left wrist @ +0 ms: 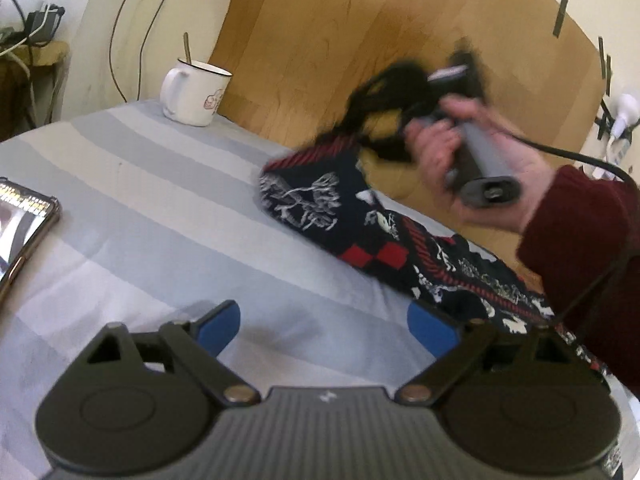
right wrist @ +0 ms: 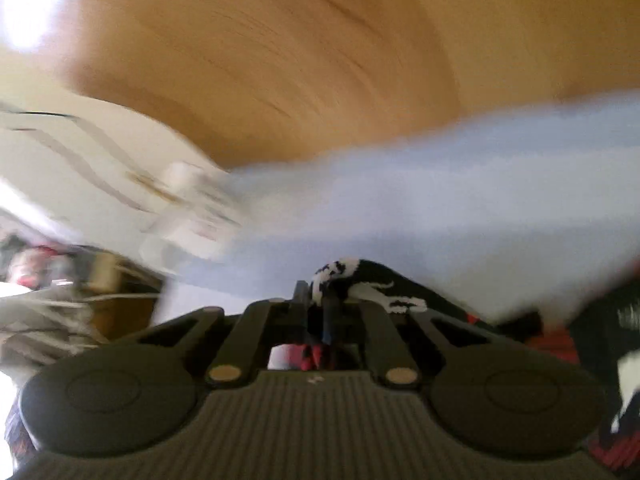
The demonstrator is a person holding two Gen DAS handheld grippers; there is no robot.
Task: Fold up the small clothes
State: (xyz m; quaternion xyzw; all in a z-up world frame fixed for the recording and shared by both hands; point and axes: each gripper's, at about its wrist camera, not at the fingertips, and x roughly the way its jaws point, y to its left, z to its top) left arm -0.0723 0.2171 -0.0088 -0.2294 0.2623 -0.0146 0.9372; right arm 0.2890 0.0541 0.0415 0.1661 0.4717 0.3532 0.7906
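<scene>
Right tool [right wrist: 320, 312] clamped on patterned knit garment [left wrist: 360, 232], left tool [left wrist: 324, 328] blue-padded, spread apart, striped sheet [left wrist: 160, 200]

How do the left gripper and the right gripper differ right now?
The left gripper stands wide open with nothing between its blue pads, while the right gripper is shut on the patterned cloth. The left gripper hovers over bare striped sheet; the right gripper lifts one end of the cloth off it. The left looks sharp, the right blurred. Both are the same black two-finger build.
</scene>
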